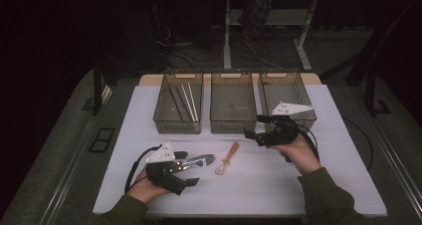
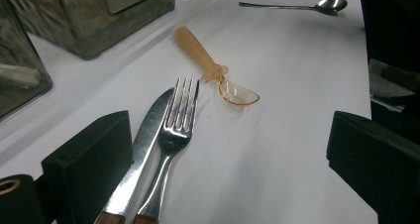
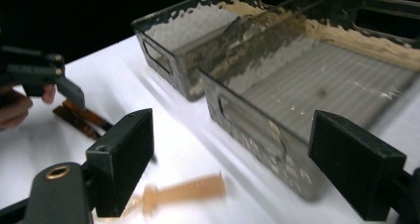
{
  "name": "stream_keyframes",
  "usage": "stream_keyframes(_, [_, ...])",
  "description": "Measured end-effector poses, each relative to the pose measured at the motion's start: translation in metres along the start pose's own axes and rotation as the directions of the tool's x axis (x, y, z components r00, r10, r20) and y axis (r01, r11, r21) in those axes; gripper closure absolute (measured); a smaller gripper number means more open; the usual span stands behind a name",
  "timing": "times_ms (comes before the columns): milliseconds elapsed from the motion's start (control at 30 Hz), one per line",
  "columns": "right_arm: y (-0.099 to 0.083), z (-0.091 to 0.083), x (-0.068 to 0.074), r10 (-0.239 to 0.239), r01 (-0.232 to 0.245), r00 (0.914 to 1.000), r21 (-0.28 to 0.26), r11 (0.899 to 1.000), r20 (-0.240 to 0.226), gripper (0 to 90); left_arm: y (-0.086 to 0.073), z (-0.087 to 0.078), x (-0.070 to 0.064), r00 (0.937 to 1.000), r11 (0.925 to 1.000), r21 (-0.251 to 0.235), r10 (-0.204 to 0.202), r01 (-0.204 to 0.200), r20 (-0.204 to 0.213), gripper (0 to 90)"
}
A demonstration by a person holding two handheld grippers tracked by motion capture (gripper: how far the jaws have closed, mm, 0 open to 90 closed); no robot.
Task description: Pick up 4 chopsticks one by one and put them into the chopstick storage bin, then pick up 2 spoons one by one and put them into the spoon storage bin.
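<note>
Nearest me, the left gripper (image 1: 191, 174) rests low on the white desk (image 1: 259, 185), its jaws spread wide around the handle ends of a steel fork (image 2: 173, 135) and a wooden-handled steel table knife (image 2: 141, 154) lying side by side and touching; the gripper grips neither yet. Just beyond them lies a translucent amber plastic spoon (image 2: 218, 75), bowl toward me, and farther right a small steel teaspoon (image 2: 317, 6).

The right gripper (image 1: 254, 128) hovers in front of the bins, jaws wide apart and empty (the amber spoon sits below it in its own view).

At the back stand three smoky see-through plastic bins (image 1: 233, 105) in a row. The left one holds some pale sticks, the middle looks empty. If this is sorting cutlery into bins, I'd judge it barely begun: four pieces remain out.
</note>
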State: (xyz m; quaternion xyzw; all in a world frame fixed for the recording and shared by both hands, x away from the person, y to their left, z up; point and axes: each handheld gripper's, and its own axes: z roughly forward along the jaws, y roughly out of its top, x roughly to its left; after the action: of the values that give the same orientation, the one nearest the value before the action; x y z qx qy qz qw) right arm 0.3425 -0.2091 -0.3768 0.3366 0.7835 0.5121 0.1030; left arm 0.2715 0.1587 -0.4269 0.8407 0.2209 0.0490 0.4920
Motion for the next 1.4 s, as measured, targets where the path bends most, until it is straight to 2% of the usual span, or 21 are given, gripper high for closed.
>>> stream_keyframes(167, [-0.022, -0.018, 0.000, -0.006, 0.006, 0.9997, -0.004, 1.000, 0.023, 17.3, 0.000, -0.001, 0.002, 1.0000, 1.0000, -0.004, -0.003, 0.003, 0.000, 2.8])
stream_keyframes(433, [-0.048, -0.034, 0.000, 0.006, -0.007, 0.9981, 0.010, 1.000, 0.062, 17.3, 0.000, -0.003, 0.001, 1.0000, 0.9999, -0.011, 0.001, -0.001, 0.002, 2.7])
stream_keyframes(600, [-0.059, -0.043, 0.001, 0.011, -0.012, 0.9979, 0.020, 1.000, 0.064, 17.3, 0.001, -0.003, 0.001, 1.0000, 0.9999, -0.014, 0.002, -0.002, 0.002, 2.8])
stream_keyframes(833, [-0.075, -0.056, 0.000, -0.007, 0.003, 0.9965, 0.047, 0.999, 0.083, 17.3, 0.001, -0.003, 0.001, 1.0000, 0.9999, -0.013, 0.002, -0.002, -0.001, 2.8])
stream_keyframes(1100, [-0.091, -0.067, -0.001, 0.006, -0.012, 0.9953, 0.068, 0.998, 0.097, 17.3, 0.002, -0.002, 0.000, 0.9999, 0.9999, -0.010, 0.006, -0.006, -0.012, 2.9])
stream_keyframes(1400, [-0.104, -0.077, 0.000, 0.005, -0.015, 0.9939, 0.088, 0.996, 0.110, 17.3, 0.003, 0.002, -0.001, 0.9998, 0.9999, 0.012, 0.005, -0.005, -0.018, 5.2])
